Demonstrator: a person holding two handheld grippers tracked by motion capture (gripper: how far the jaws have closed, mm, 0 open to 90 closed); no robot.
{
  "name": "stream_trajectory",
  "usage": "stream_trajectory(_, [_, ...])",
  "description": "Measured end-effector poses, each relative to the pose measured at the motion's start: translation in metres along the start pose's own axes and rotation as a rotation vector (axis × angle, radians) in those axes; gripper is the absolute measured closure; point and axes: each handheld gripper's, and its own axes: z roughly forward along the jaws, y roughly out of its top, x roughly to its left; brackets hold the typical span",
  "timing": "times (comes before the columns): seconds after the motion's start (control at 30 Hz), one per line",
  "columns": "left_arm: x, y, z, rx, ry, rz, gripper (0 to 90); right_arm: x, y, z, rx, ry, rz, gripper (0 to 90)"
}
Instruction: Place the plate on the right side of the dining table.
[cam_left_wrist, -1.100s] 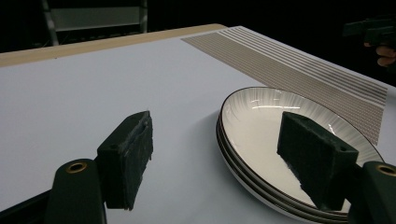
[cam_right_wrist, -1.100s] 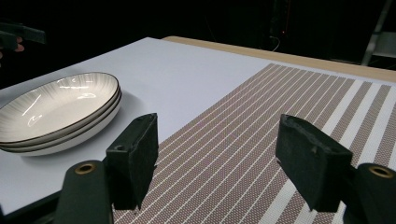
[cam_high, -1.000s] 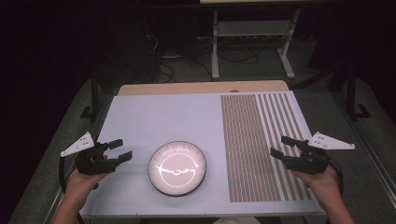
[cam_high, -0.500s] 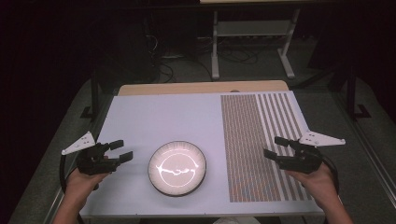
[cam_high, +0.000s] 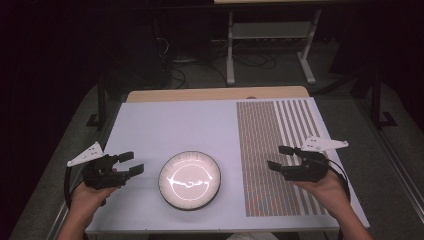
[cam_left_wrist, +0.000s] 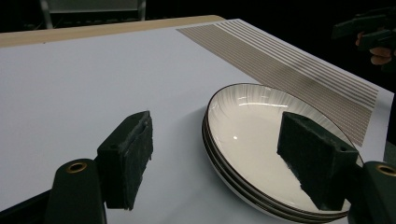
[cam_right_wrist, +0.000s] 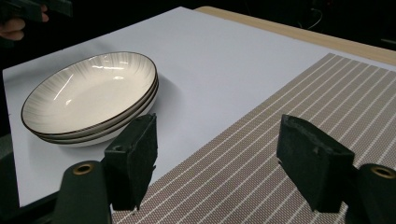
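the plates (cam_high: 189, 180) sit stacked at six o'clock on the white surface (cam_high: 170, 125), between our two hands, so either side can reach a rim. our left tongs (cam_high: 126, 163) hang at nine o'clock of the stack, spread and holding nothing, the near rim just ahead of one pad. our right tongs (cam_high: 280, 157) hover at three o'clock over the striped mat (cam_high: 280, 130), also spread and bare, aimed at the stack. we judge both are lined up to take the top plate.
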Motion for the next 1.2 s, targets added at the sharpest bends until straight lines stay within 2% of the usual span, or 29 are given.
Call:
stream_trajectory(0.2, [-0.002,0.000,0.000,0.006,0.001,-0.004,25.7,0.006,0.008,0.010,0.023,0.024,-0.006,29.3])
stream_trajectory(0.37, [-0.003,-0.001,0.001,0.022,0.003,-0.012,25.8,0.014,0.014,0.020,0.047,0.037,-0.024,29.8])
stream_trajectory(0.4, [-0.004,-0.001,0.002,0.025,0.002,-0.019,25.8,0.017,0.016,0.024,0.051,0.052,-0.031,30.4])
stream_trajectory(0.6, [-0.006,0.000,0.003,0.032,-0.001,-0.017,25.9,0.027,0.020,0.038,0.091,0.072,-0.052,32.5])
stream_trajectory(0.87, [-0.009,0.001,0.008,0.049,-0.001,-0.011,25.8,0.037,0.022,0.052,0.125,0.108,-0.048,36.0])
stream_trajectory(0.93, [-0.010,0.001,0.009,0.055,0.007,-0.005,25.9,0.043,0.022,0.058,0.138,0.135,-0.055,38.1])
stream_trajectory(1.2, [-0.012,0.002,0.015,0.079,-0.006,0.004,25.9,0.060,0.020,0.074,0.191,0.194,-0.083,43.9])
